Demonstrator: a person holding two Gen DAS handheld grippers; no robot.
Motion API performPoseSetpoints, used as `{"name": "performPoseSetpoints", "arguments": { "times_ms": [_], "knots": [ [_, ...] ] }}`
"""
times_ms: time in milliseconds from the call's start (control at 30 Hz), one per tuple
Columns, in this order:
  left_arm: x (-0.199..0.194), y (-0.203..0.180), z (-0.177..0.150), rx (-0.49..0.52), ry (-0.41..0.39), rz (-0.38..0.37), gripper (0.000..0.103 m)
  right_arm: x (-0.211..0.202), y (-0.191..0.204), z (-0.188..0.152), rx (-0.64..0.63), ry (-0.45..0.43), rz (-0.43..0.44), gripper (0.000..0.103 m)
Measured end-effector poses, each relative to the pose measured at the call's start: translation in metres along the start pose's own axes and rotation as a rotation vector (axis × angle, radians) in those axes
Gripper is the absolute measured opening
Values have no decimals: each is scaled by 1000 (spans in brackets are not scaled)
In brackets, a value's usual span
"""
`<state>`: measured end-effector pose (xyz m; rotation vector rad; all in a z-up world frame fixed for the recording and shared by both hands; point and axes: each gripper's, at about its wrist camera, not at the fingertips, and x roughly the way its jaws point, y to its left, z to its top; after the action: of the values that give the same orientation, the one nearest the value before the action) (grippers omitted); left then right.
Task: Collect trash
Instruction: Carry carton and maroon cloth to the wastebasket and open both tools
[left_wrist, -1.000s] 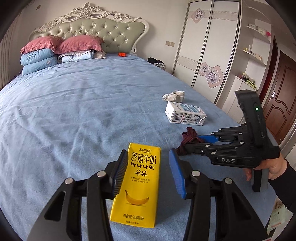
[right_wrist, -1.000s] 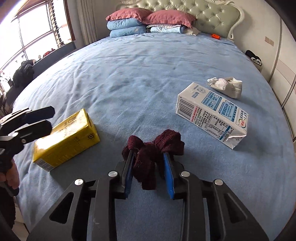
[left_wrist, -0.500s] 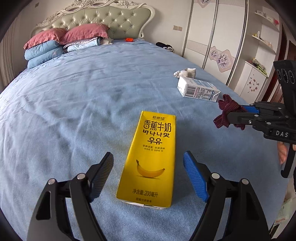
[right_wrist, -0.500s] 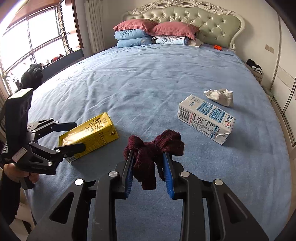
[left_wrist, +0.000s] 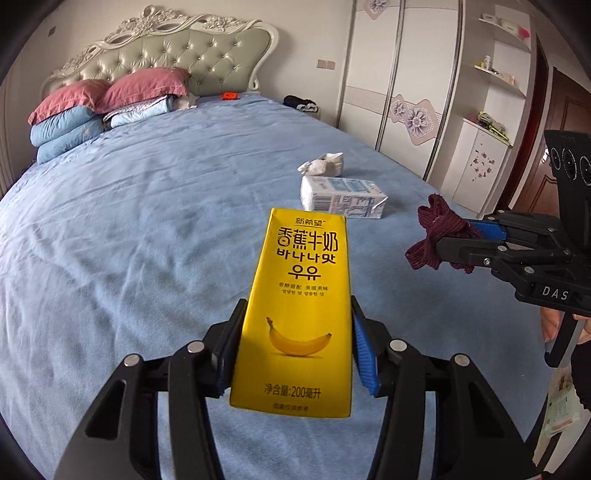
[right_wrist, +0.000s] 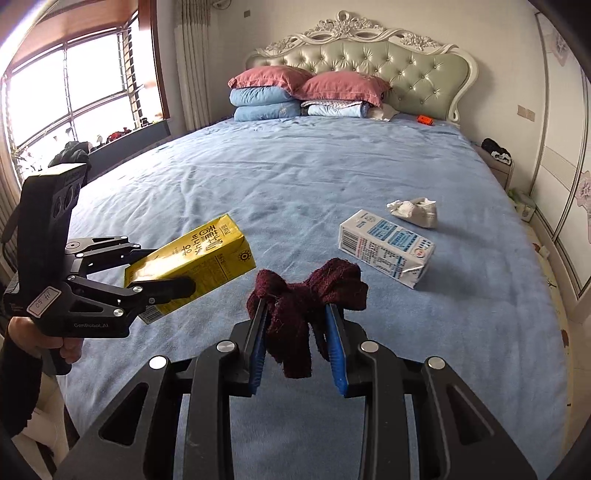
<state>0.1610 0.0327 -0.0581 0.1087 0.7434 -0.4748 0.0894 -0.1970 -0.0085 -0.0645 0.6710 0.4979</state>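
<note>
My left gripper (left_wrist: 295, 347) is shut on a yellow banana milk carton (left_wrist: 299, 306) and holds it lifted above the blue bed; the carton also shows in the right wrist view (right_wrist: 195, 262), held by the left gripper (right_wrist: 162, 273). My right gripper (right_wrist: 297, 336) is shut on a dark red cloth (right_wrist: 303, 299), held above the bed; the cloth also shows in the left wrist view (left_wrist: 436, 236). A blue-and-white milk carton (right_wrist: 386, 247) lies on its side on the bed, with a crumpled white tissue (right_wrist: 415, 212) just behind it.
The bed (right_wrist: 295, 177) has stacked pink and blue pillows (right_wrist: 295, 92) at the headboard and a small orange object (right_wrist: 424, 119) near it. A window lies left, a wardrobe (left_wrist: 399, 85) and a door (left_wrist: 565, 122) right. A nightstand (right_wrist: 496, 158) holds dark items.
My left gripper closed on the yellow carton and lifted it off the bed. My right gripper kept hold of the red cloth and rose farther from the bed.
</note>
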Motion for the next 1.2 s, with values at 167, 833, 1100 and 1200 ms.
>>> {"name": "performPoseSetpoints", "arguments": {
  "times_ms": [167,833,1100,1200],
  "knots": [
    [-7,-66,19,84,-36,-84,52,-58,-33,-35,55,-51,-46,29],
    [110,-362,45,347,118,-464,52,-236,-217,-200,374,-86,-431,29],
    [168,-452,42,434,252,-536,52,-247,-288,-267,543,-7,-507,29],
    [188,-480,42,458,298,-553,52,-245,-308,-291,603,20,-502,29]
  ]
}}
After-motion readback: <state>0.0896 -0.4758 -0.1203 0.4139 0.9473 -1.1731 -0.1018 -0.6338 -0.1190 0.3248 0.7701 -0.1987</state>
